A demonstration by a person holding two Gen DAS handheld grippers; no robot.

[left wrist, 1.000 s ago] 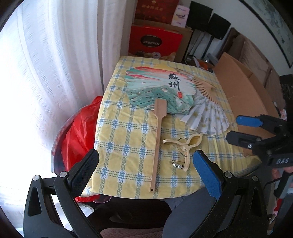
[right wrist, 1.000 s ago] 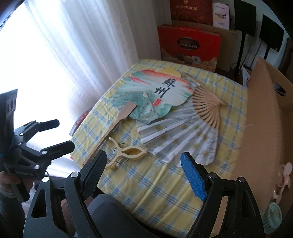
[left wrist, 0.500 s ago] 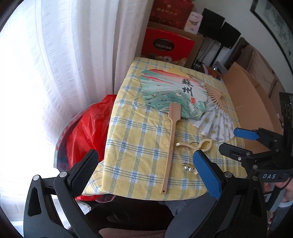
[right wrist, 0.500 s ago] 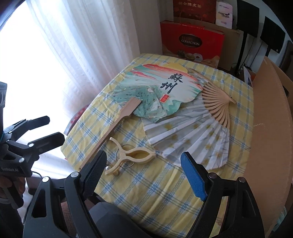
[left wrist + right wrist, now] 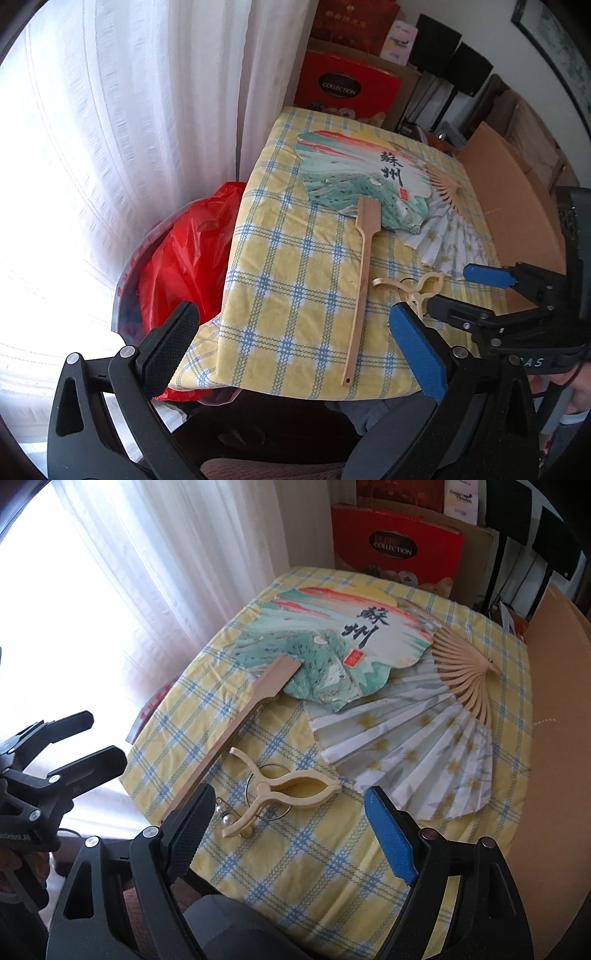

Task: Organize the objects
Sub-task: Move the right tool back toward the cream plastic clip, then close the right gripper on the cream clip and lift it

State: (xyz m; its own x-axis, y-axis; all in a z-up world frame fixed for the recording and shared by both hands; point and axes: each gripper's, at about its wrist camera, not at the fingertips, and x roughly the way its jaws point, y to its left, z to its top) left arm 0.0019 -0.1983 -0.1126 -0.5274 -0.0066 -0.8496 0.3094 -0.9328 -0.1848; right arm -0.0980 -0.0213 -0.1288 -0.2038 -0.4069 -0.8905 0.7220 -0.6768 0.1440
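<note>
Hovering over the near edge of a small table draped in a yellow-and-blue checked cloth [image 5: 306,871], both grippers stood with their jaws spread wide and nothing between the pads. The right gripper [image 5: 286,836] hung just above a cream plastic clothes clip [image 5: 284,794], which lay on the cloth over a thin metal ring [image 5: 258,771] with a small beaded pin [image 5: 223,812] beside it. The left gripper [image 5: 291,345] was poised at the table's front left corner, its open jaws framing the lower end of a long, flat bamboo handle [image 5: 360,295].

That handle belonged to a flat paddle fan painted in teal, red and white with black calligraphy [image 5: 332,646], resting near the middle of the table. Its leaf overlapped an opened folding fan of pale paper with yellow flowers and bamboo ribs [image 5: 424,749], spread out to the right of it.

In the left wrist view the right gripper [image 5: 469,288] showed at the right edge, over the clip [image 5: 417,288]; in the right wrist view the left gripper [image 5: 85,738] appeared at the far left. White sheer curtains [image 5: 147,147] hung to the left, a red plastic bag [image 5: 188,254] sat below the table's left side, a red box marked COLLECTION [image 5: 395,550] stood behind, and a brown cardboard sheet [image 5: 554,738] leaned along the right.
</note>
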